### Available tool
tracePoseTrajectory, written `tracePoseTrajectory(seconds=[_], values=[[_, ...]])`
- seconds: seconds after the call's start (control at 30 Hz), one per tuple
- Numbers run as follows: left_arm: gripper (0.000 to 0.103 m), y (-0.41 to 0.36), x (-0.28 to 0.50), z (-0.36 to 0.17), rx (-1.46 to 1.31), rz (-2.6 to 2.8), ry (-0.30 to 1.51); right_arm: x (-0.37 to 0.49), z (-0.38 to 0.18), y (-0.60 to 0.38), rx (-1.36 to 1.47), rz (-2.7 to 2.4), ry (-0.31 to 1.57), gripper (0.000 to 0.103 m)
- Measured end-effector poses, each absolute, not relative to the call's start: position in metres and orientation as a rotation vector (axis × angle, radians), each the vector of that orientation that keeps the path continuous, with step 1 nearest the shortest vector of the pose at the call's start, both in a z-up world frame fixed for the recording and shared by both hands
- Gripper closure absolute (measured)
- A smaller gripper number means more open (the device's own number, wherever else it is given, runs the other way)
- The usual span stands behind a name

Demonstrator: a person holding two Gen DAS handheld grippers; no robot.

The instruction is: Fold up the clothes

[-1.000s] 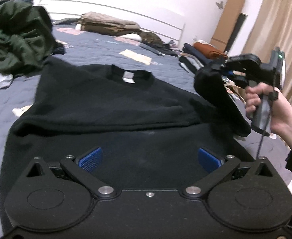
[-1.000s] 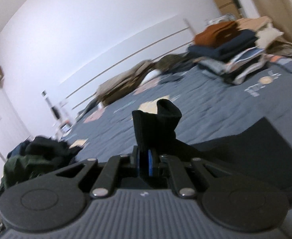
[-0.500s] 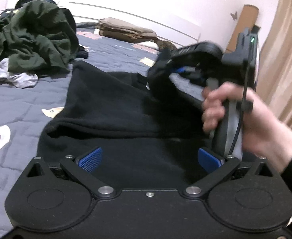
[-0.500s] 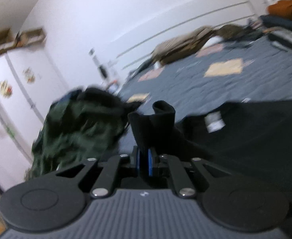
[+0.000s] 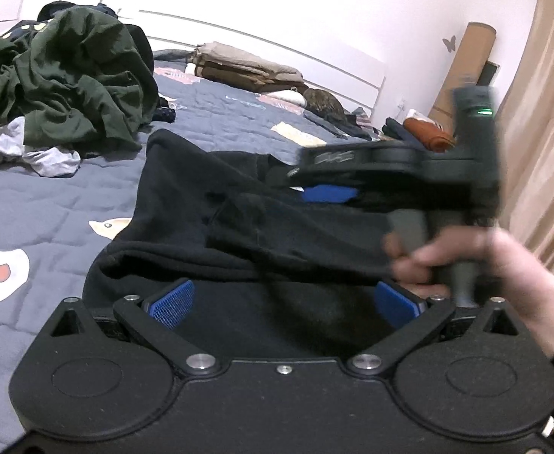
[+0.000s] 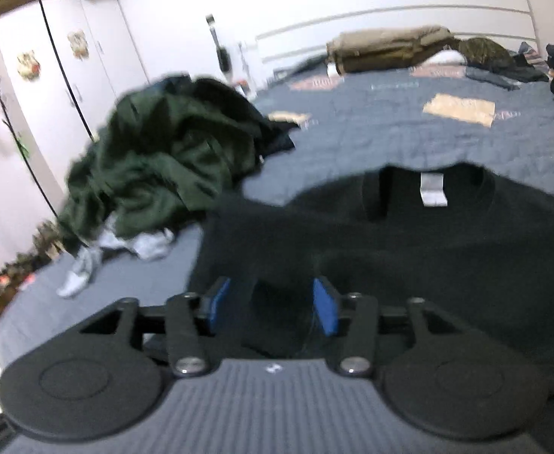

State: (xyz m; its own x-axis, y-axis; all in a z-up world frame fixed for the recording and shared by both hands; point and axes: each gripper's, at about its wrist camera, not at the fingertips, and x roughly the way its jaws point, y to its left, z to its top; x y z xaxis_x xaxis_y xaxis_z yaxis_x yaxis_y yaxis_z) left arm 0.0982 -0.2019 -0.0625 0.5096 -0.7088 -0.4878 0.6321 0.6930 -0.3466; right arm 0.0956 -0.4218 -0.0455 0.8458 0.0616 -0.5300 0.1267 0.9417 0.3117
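Lying across the grey quilt (image 5: 69,204), the black sweatshirt (image 5: 201,204) fills the centre of the left wrist view, collar and white label (image 6: 433,189) toward the upper centre of the right wrist view; a sleeve is folded over its body. Left gripper (image 5: 282,304) at bottom centre, fingers wide apart, nothing between the blue pads (image 5: 171,302), the sweatshirt's lower part beneath them; right gripper (image 6: 273,304) at lower centre of its own view, its jaws just now opening, pads parted about halfway with black cloth lying slack between them, not pinched; in the left view the same gripper (image 5: 328,193) sits blurred at centre right, held by a hand (image 5: 477,261). Green clothes pile (image 5: 69,83) at upper left, touching pale garments; folded stack (image 5: 424,132) at right edge, well apart; curtain (image 5: 542,113) far right.
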Motion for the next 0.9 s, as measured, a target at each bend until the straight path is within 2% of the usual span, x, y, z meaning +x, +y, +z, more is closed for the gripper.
tracePoseTrajectory(seconds=[0.2, 0.5, 0.63, 0.73, 0.9], values=[[0.000, -0.193, 0.103, -0.058, -0.138, -0.797, 0.623, 0.060, -0.033, -0.444, 0.318, -0.123, 0.560, 0.050], [0.001, -0.185, 0.129, -0.054, -0.176, -0.807, 0.620, 0.013, -0.058, -0.525, 0.362, -0.376, 0.552, 0.049], [0.002, -0.191, 0.143, -0.057, -0.162, -0.828, 0.625, 0.010, -0.074, -0.555, 0.354, -0.457, 0.620, 0.049], [0.008, -0.196, 0.151, -0.062, -0.171, -0.832, 0.643, 0.007, -0.084, -0.576, 0.329, -0.500, 0.666, 0.049], [0.009, -0.203, 0.155, -0.070, -0.164, -0.838, 0.664, -0.016, -0.077, -0.608, 0.333, -0.528, 0.654, 0.049]])
